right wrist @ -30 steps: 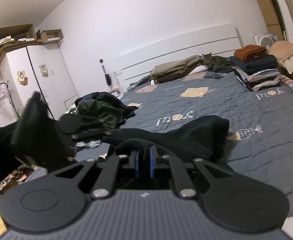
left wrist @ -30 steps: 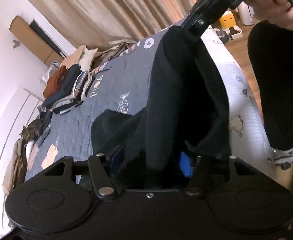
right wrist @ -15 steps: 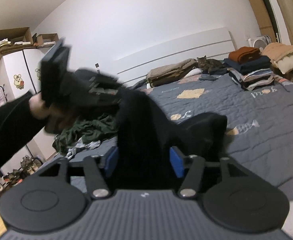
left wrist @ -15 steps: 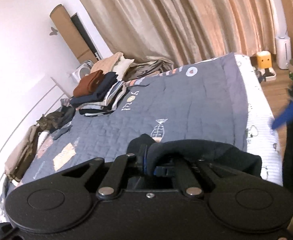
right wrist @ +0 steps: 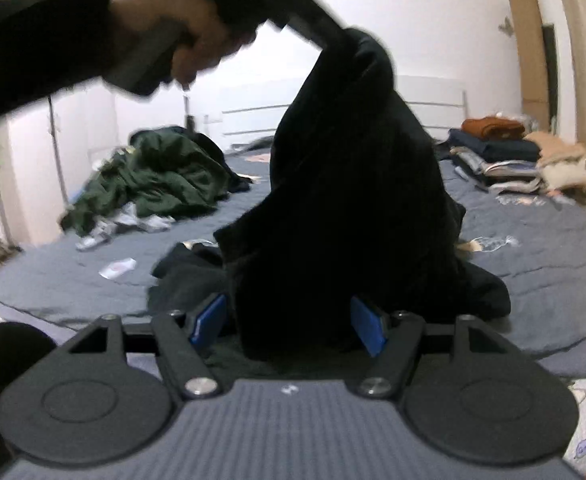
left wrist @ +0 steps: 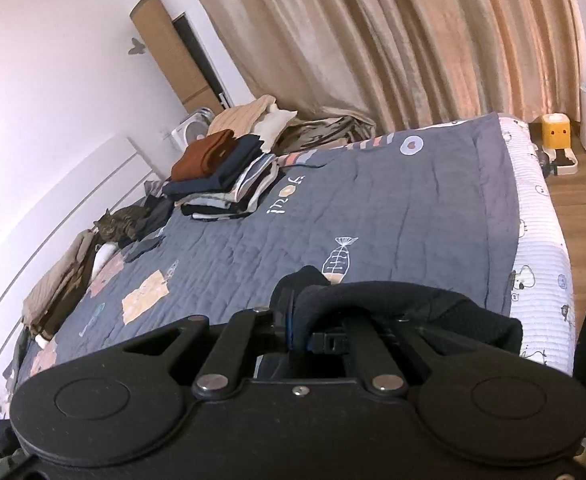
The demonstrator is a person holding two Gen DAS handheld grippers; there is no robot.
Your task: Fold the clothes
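My left gripper (left wrist: pixel 299 334) now has its jaws clamped tight on an edge of the black garment (right wrist: pixel 349 200) and holds it raised above the grey quilt (left wrist: pixel 393 208); a second ago those jaws stood apart around a hanging fold, and my right gripper was the one pinching the cloth up high. The roles have swapped. In the right wrist view my left hand (right wrist: pixel 189 46) hoists the garment from the top, blurred, so that it hangs in a dark cone whose lower part pools on the bed. My right gripper (right wrist: pixel 289 322) has just been opening, and its blue pads (right wrist: pixel 367 324) now stand wide to either side of the hanging cloth, pressing on nothing that I can see. I read this as a handover: with one edge secured aloft, I am free to hunt lower down for a second edge or corner, so the garment can be spread flat for its first fold. Folding proper has not begun on this piece. A stack of folded clothes (left wrist: pixel 229 178) waits near the headboard, a tabby cat (left wrist: pixel 123 226) beside it, and a green heap (right wrist: pixel 161 176) lies unfolded across the bed.
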